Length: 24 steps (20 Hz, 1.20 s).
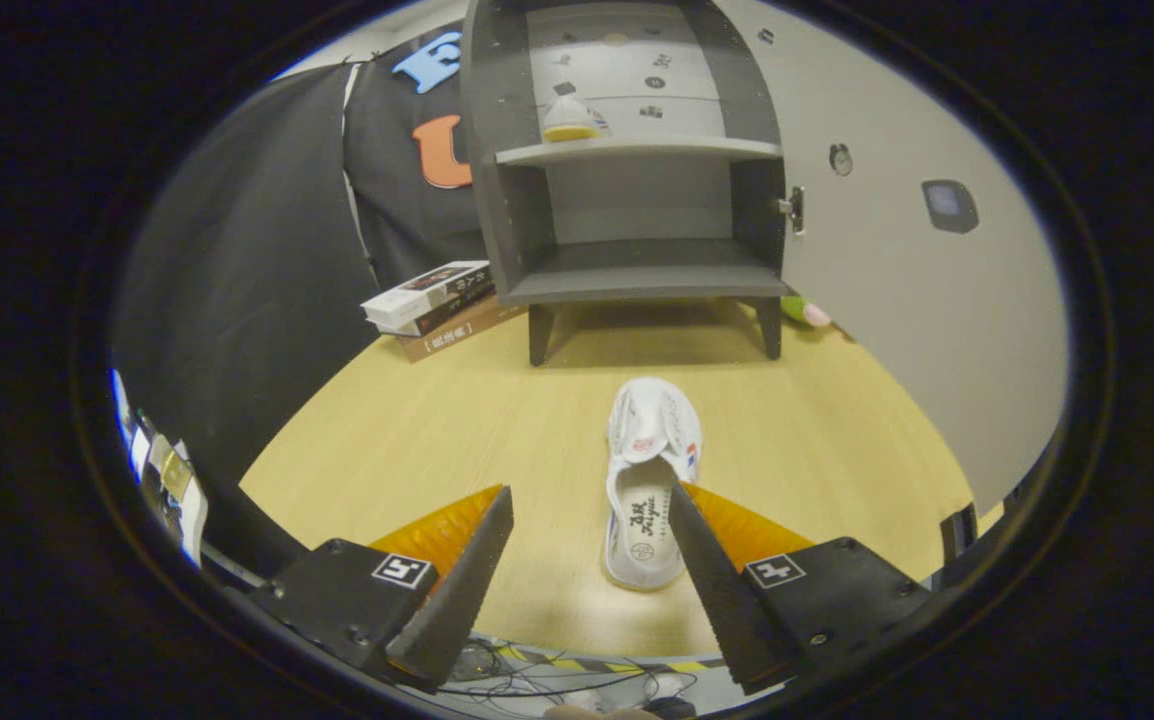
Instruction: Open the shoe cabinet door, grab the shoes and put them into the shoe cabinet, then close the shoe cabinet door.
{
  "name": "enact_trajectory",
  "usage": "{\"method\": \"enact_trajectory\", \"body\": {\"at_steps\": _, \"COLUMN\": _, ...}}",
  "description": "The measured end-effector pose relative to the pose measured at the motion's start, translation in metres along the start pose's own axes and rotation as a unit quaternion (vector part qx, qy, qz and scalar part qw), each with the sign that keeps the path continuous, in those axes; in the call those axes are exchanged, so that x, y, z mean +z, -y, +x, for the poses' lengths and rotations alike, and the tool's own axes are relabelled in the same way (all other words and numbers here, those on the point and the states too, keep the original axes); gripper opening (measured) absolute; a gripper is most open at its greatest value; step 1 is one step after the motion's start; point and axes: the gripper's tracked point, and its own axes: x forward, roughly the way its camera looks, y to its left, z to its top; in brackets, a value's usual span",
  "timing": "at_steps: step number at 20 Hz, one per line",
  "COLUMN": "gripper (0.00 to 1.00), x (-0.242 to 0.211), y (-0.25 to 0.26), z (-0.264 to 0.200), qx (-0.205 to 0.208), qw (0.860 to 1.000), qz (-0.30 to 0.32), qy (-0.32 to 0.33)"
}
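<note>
Item: white slip-on shoe (649, 480), one, lying sole-down on the tabletop (437, 430) in front of the shoe cabinet (627, 150), toe pointed toward the cabinet, heel toward the hand-held gripper (592, 520). A printed insole is seen through the open collar; a strap or tongue flap crosses the instep.

Handling, as judged: light, with a soft fabric upper that may be expected to collapse under pressure; the sole is likely stiffer and slightly grippy. Not fragile. Hold is best taken across the heel collar or across the sides near the heel, where the rim gives the fingers something firm to pinch; a grip on the loose upper alone could let the shoe sag or twist.

Hand-held gripper: fingers spread wide apart, nothing held. The shoe's heel lies between them, close against the right finger and well apart from the left; contact cannot be confirmed.

Shoe cabinet: dark grey, beyond the shoe, its door (897, 280) swung fully open to the shoe's right. A second shoe (569, 120) is already set on the upper shelf; the lower shelf (642, 270) is unoccupied.

Other items: a stack of books (432, 305) beside the cabinet's left leg; a small soft toy (805, 312) behind the cabinet's right leg, partly hidden.
</note>
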Motion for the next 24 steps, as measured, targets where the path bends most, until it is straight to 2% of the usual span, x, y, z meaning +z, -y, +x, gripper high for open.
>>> {"method": "enact_trajectory", "body": {"at_steps": 5, "gripper": 0.99, "x": -0.014, "y": 0.003, "z": 0.048, "qx": -0.018, "qw": 0.999, "qz": -0.008, "qy": -0.025}}
{"method": "enact_trajectory", "body": {"at_steps": 9, "gripper": 0.99, "x": -0.006, "y": 0.006, "z": 0.074, "qx": -0.031, "qw": 0.999, "qz": -0.017, "qy": -0.02}}
{"method": "enact_trajectory", "body": {"at_steps": 20, "gripper": 0.97, "x": 0.01, "y": 0.016, "z": 0.119, "qx": -0.022, "qw": 0.999, "qz": -0.023, "qy": 0.001}}
{"method": "enact_trajectory", "body": {"at_steps": 22, "gripper": 0.88, "x": 0.01, "y": 0.021, "z": 0.124, "qx": -0.024, "qw": 0.999, "qz": -0.026, "qy": 0.005}}
{"method": "enact_trajectory", "body": {"at_steps": 24, "gripper": 0.64, "x": 0.01, "y": 0.026, "z": 0.126, "qx": -0.025, "qw": 0.999, "qz": -0.022, "qy": 0.004}}
